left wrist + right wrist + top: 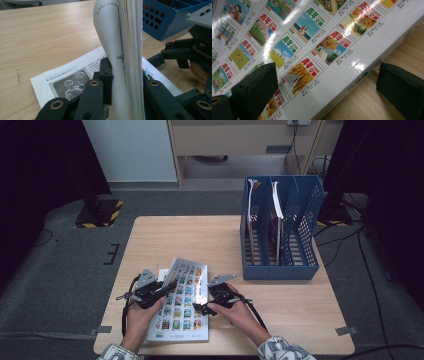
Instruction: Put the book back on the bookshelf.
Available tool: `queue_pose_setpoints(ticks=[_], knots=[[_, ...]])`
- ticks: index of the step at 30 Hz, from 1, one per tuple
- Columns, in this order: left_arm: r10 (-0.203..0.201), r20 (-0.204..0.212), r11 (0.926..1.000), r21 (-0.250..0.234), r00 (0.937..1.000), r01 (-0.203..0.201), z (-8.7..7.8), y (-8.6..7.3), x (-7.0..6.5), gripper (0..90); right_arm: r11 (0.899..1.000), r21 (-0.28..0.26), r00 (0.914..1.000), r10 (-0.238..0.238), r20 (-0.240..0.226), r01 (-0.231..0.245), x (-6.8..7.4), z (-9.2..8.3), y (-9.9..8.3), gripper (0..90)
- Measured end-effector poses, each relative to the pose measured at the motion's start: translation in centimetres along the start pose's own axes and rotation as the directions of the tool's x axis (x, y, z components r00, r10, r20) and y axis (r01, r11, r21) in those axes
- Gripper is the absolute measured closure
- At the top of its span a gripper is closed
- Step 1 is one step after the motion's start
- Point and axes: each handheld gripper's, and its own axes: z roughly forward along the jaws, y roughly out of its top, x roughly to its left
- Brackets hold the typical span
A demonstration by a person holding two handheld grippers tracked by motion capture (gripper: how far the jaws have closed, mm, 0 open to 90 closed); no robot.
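Magazine [186, 292]: on the counter [210, 237], near the front edge, its left side lifted.
Left gripper [167, 287]: fingers clenched on the raised pages.
Right gripper [204, 310]: fingers released, straddling the magazine's spine edge.

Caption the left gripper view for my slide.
Left claw shut on a lifted sheaf of magazine pages above the wooden table.

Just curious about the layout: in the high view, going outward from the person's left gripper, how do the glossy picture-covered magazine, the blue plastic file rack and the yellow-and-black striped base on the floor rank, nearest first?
From the left gripper:
1. Glossy picture-covered magazine, clamped in its jaws, front of the table.
2. Yellow-and-black striped base, on the floor beyond the table's far left corner.
3. Blue plastic file rack, far right of the table.
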Motion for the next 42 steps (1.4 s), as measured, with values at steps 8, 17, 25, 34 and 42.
queue_pose_setpoints(ticks=[8,17,25,34,42], knots=[[-0.020,0.024,0.9988,-0.044,0.9995,0.021,-0.4,0.0,0.2,76.3,1.000,0.002,0.9975,0.009,-0.070,-0.009,0.6,0.2,-0.1,3.9],[-0.059,-0.067,0.9973,0.041,0.9960,0.062,1.2,-1.0,2.0,64.6,1.000,0.002,0.9984,0.004,-0.056,-0.003,0.7,0.3,0.0,3.8],[-0.069,-0.234,0.9973,0.011,0.9699,0.073,0.5,-1.3,3.9,43.5,1.000,0.010,0.9991,-0.013,-0.039,0.014,0.9,0.4,0.0,3.9],[-0.025,-0.219,0.9917,0.117,0.9755,0.052,1.9,-1.9,3.6,33.8,1.000,0.011,0.9992,-0.015,-0.036,0.016,1.0,0.4,0.0,3.9],[-0.038,-0.214,0.9696,0.228,0.9761,0.088,3.1,-2.8,3.5,20.8,0.999,0.017,0.9992,-0.029,-0.029,0.029,1.0,0.5,0.0,3.1]])
